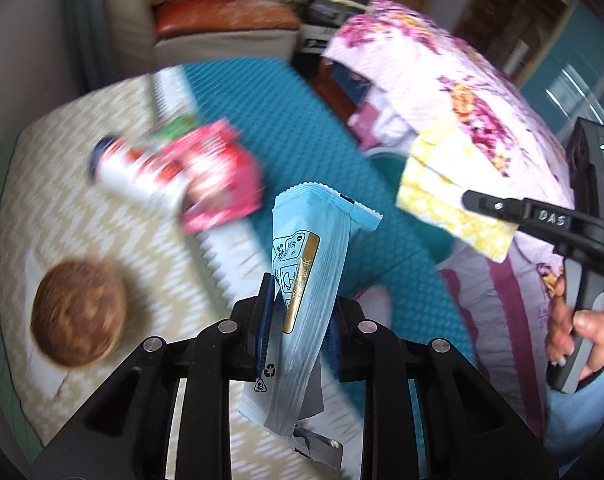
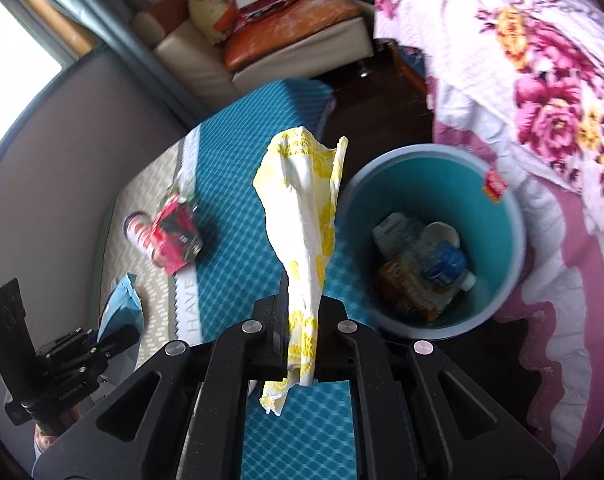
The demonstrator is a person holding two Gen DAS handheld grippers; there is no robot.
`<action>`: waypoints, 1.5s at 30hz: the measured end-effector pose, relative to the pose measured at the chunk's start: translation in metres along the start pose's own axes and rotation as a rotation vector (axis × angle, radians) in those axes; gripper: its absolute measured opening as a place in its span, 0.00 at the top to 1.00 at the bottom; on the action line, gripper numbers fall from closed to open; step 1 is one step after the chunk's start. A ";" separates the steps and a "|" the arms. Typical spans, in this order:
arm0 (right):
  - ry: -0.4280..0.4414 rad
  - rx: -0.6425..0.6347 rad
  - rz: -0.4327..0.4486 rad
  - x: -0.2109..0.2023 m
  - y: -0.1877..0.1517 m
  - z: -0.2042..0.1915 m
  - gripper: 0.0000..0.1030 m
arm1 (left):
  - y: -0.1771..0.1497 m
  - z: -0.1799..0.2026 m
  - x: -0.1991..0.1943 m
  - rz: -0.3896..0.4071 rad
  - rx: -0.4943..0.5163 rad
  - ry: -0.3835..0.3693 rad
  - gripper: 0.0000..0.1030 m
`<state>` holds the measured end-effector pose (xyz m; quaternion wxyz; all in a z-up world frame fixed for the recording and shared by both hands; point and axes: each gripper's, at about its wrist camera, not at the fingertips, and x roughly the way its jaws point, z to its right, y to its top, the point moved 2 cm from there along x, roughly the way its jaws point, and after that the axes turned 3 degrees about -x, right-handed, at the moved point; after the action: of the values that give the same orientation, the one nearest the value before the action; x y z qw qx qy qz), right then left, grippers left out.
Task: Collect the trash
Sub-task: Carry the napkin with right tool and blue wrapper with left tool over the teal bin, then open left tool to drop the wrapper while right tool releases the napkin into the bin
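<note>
My left gripper [image 1: 300, 312] is shut on a light blue snack wrapper [image 1: 305, 264] and holds it above the teal mat. My right gripper [image 2: 302, 320] is shut on a yellow-and-white paper napkin [image 2: 302, 208], held up just left of the teal trash bin [image 2: 501, 248]. The bin holds a plastic bottle [image 2: 445, 264], a carton and other trash. The right gripper with the napkin [image 1: 449, 188] also shows at the right of the left wrist view. On the floor mat lie a red-and-white can [image 1: 134, 172] and a pink packet [image 1: 218, 176], blurred; the same packet [image 2: 176, 234] also shows in the right wrist view.
A brown round object [image 1: 78, 312] sits on the beige zigzag rug [image 1: 102, 240]. A floral bedspread [image 2: 541, 100] hangs at the right beside the bin. A cream sofa with an orange cushion [image 2: 294, 24] stands at the back. The left gripper [image 2: 110, 340] shows at lower left.
</note>
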<state>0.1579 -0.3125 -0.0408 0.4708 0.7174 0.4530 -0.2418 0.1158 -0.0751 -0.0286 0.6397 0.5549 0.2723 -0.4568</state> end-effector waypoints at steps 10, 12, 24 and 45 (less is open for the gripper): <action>-0.048 0.100 0.088 -0.031 0.008 0.063 0.93 | 0.041 0.103 0.044 -0.023 0.185 -0.037 0.77; -0.057 0.110 0.093 -0.035 0.010 0.073 0.93 | 0.045 0.112 0.052 -0.028 0.191 -0.041 0.77; -0.082 0.166 0.106 -0.041 0.013 0.112 0.93 | 0.062 0.150 0.095 -0.075 0.202 -0.055 0.77; -0.121 0.172 0.084 -0.035 0.022 0.119 0.93 | 0.080 0.161 0.122 -0.090 0.183 -0.081 0.52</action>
<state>0.1706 -0.4373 -0.0561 0.4438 0.7574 0.3711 -0.3026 0.2143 -0.2662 -0.0578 0.5756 0.5792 0.2284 -0.5301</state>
